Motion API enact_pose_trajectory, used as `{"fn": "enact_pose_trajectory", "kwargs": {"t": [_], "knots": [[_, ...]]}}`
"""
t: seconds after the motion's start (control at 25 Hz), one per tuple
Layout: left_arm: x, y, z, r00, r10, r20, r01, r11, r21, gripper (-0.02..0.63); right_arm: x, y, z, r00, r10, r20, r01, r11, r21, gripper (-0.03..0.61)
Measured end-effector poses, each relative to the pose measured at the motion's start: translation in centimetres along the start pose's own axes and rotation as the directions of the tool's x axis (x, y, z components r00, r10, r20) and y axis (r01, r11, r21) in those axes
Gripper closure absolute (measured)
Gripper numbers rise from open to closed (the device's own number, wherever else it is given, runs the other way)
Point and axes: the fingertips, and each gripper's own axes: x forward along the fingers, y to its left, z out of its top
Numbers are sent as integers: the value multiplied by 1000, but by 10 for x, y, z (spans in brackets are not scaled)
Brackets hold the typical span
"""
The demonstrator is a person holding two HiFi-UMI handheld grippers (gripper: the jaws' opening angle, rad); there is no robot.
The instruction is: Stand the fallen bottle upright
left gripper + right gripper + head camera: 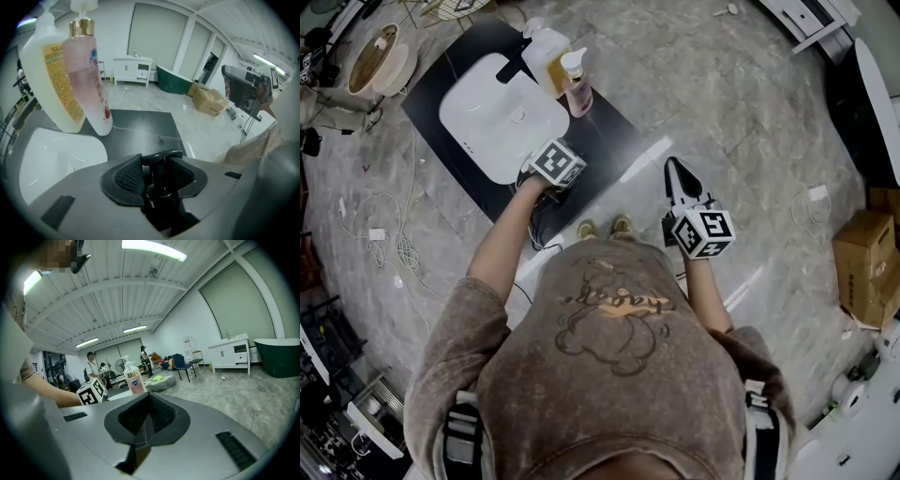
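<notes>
Countertop (140,123); pump (161,158) in left tongs (158,169)

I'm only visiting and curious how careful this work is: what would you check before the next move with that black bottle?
1. Left gripper closed on the black pump bottle at its neck: ok.
2. Black pump bottle upright: cannot tell, because its body is hidden below the jaws.
3. Pink bottle and white bottle upright, apart from the left gripper: ok.
4. Bare countertop beside the sink for setting it down: ok.
5. Right gripper shut, empty, off the countertop: ok.
</notes>
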Motion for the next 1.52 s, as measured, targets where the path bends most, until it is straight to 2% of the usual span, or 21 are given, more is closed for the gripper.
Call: {"fn": "enact_pose_trajectory", "kwargs": {"t": [0.2,0.52,0.68,0.88,1.12,1.24,1.36,1.52], "knots": [[-20,9,11,992,55,114,-50,998,-49,454,4,8,-1,1000,17,2,-17,1000,-4,581],[-41,15,22,959,129,251,-105,989,-108,477,6,13,0,1000,19,-2,-19,1000,-13,581],[-52,17,32,929,151,339,-113,985,-130,503,7,16,0,1000,19,-5,-19,1000,-18,581],[-58,23,40,884,197,424,-162,980,-118,509,6,19,-3,1000,16,-12,-16,1000,-24,581],[-65,33,55,797,250,550,-215,968,-129,509,7,18,-5,1000,4,-22,-5,1000,-29,581],[-63,35,64,763,259,593,-233,965,-122,509,9,16,-6,1000,-4,-28,4,1000,-31,581],[-59,31,70,749,246,616,-228,967,-109,509,10,15,-6,1000,-9,-28,8,999,-32,581],[-51,26,72,744,232,627,-217,971,-101,509,10,14,-5,1000,-13,-25,12,999,-31,581]]}}
